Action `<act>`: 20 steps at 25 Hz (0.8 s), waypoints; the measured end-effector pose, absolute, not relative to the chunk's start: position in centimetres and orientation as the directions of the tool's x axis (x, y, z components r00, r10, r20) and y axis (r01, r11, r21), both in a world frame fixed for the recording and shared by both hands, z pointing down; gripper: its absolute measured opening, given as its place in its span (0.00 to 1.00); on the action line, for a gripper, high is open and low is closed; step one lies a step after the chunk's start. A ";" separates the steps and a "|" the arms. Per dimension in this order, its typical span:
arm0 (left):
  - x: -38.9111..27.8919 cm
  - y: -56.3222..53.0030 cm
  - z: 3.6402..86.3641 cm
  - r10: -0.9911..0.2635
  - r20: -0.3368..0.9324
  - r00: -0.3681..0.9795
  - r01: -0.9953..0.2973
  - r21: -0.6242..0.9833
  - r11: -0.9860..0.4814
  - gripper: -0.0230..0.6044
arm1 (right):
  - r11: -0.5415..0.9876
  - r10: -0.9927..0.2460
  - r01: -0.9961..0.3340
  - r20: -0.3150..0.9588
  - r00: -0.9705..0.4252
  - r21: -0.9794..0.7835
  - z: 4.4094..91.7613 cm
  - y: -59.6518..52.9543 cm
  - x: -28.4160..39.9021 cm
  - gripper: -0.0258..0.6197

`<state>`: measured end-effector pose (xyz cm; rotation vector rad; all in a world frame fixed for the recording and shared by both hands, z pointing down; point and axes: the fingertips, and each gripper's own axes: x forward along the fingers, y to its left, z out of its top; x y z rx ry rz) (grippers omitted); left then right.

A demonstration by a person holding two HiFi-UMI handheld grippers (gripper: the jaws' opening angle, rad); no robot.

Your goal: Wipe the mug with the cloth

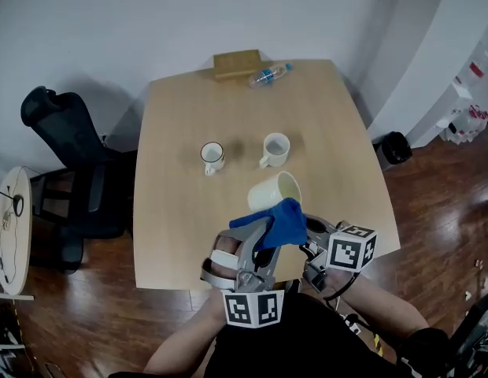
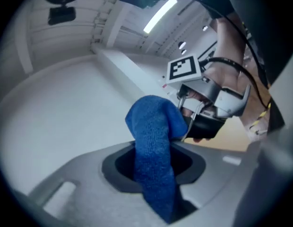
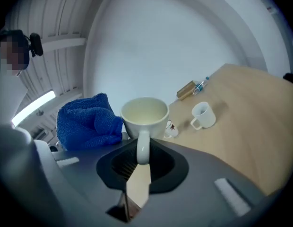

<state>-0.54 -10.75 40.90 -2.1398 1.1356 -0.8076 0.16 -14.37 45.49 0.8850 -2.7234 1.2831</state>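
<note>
Two grips: left tongs (image 2: 154, 171) pinch a nubbly blue cloth (image 2: 153, 126), its lower end lost between them; right tongs (image 3: 142, 161) clamp the glossy cream mug (image 3: 145, 115) by its handle.

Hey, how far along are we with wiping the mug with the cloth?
Done: both pickups. The left tongs grip the blue cloth, and the right tongs hold the cream mug by its handle, up off the table. In hand: the cloth sits right beside the mug's wall. Left: the wiping itself, which shows no clear sign of having started.
</note>
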 end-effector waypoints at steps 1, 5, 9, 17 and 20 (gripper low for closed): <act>-0.5 -11.0 40.9 -0.870 0.226 0.439 -0.491 -0.750 -0.443 0.24 | 0.495 -0.487 -0.475 0.221 -0.845 -0.727 45.3 -14.3 -0.2 0.10; -1.0 -11.5 39.9 -0.848 0.248 0.469 -0.546 -0.672 -0.499 0.24 | 0.525 -0.472 -0.456 0.200 -0.859 -0.719 44.8 -13.3 -0.6 0.10; -3.0 -11.7 37.6 -0.667 0.351 0.658 -0.606 -0.279 -0.745 0.24 | 0.665 -0.418 -0.446 0.196 -0.887 -0.599 43.3 -11.8 0.6 0.10; -4.7 -6.5 33.7 0.121 0.244 0.962 0.001 0.444 -0.896 0.25 | 0.930 -0.054 -0.093 0.117 -0.992 -0.357 38.9 -3.6 2.3 0.10; -4.7 -4.1 31.9 0.309 0.003 0.951 0.260 0.536 -0.803 0.25 | 0.933 0.089 0.065 0.052 -0.995 -0.355 37.1 -1.1 2.2 0.10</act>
